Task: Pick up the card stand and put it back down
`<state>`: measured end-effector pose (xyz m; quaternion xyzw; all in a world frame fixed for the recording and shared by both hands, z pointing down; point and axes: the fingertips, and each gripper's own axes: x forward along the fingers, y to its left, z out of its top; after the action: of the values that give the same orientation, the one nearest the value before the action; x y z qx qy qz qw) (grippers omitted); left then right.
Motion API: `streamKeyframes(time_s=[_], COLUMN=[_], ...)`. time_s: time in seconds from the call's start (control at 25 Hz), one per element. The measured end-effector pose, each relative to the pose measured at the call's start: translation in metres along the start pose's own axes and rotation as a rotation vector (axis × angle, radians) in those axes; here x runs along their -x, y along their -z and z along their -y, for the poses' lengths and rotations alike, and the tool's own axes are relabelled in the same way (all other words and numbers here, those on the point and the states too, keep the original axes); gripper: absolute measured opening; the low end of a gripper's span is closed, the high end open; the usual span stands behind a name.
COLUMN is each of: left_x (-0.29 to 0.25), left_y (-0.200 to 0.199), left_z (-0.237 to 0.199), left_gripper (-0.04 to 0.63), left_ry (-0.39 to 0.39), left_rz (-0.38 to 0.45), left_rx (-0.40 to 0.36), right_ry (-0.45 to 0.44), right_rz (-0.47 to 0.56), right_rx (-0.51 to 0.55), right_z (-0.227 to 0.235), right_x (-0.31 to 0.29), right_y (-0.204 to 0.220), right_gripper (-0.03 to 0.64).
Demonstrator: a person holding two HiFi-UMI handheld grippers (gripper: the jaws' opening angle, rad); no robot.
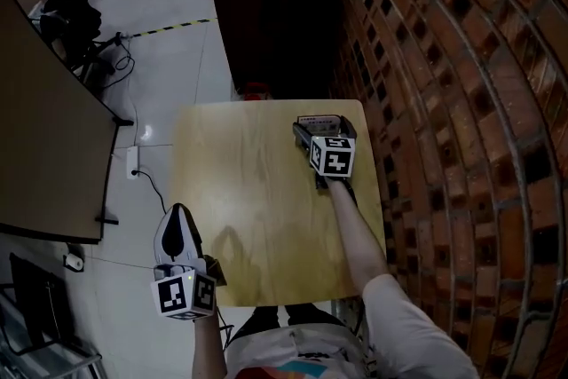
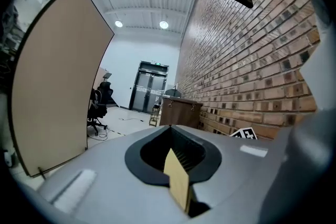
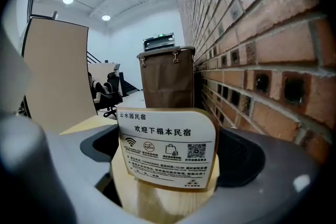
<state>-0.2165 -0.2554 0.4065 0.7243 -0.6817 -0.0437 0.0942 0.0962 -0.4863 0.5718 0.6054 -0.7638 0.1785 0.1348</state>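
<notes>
1. At the far right corner of the wooden table (image 1: pixel 248 191), just beside the brick wall (image 1: pixel 426 102), the card stand (image 3: pixel 167 149) is standing upright between the jaws of the right gripper (image 1: pixel 312 130).
2. Those jaws are apparently clamping its pale wooden base, with its printed face spanning the gap.
3. The left gripper (image 1: pixel 177 222) is hanging well apart, jaws nearly together and gripping nothing.

brick wall (image 1: pixel 444 102) just right of card stand (image 1: pixel 317 121), tabletop (image 1: pixel 240 209) open leftward

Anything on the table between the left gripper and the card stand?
Nothing. The head view shows only bare wooden tabletop between the left gripper, at the table's near left edge, and the card stand, at the far right.
</notes>
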Motion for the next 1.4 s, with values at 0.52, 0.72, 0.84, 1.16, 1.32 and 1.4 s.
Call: streamKeyframes(time_s=[0.52,0.72,0.84,1.16,1.32,1.4], left_x=[-0.011,-0.012,-0.009,-0.003,0.015,0.021], left_y=[0.009,0.001,-0.008,-0.042,-0.059,-0.066], left_z=[-0.012,-0.011,-0.011,0.033,0.061,0.079], left_gripper=[0.006,0.006,0.006,0.006,0.006,0.006], left_ry=[-0.038,-0.033,-0.030,0.085,0.162,0.201], left_rz=[-0.030,-0.018,0.006,0.100,0.155,0.187], left_rx=[0.001,0.005,0.011,0.026,0.017,-0.014], right_ry=[-0.032,-0.035,-0.053,-0.126,-0.160,-0.166], right_rz=[-0.003,0.068,0.144,0.462,0.590,0.629], right_rx=[-0.061,-0.132,-0.156,-0.145,-0.105,-0.045], right_z=[0.001,0.011,0.008,-0.041,-0.078,-0.092], right_x=[-0.029,-0.016,0.009,0.176,0.268,0.303], right_y=[0.002,-0.019,-0.045,-0.134,-0.157,-0.161], right_gripper=[0.560,0.575,0.574,0.242,0.001,0.000])
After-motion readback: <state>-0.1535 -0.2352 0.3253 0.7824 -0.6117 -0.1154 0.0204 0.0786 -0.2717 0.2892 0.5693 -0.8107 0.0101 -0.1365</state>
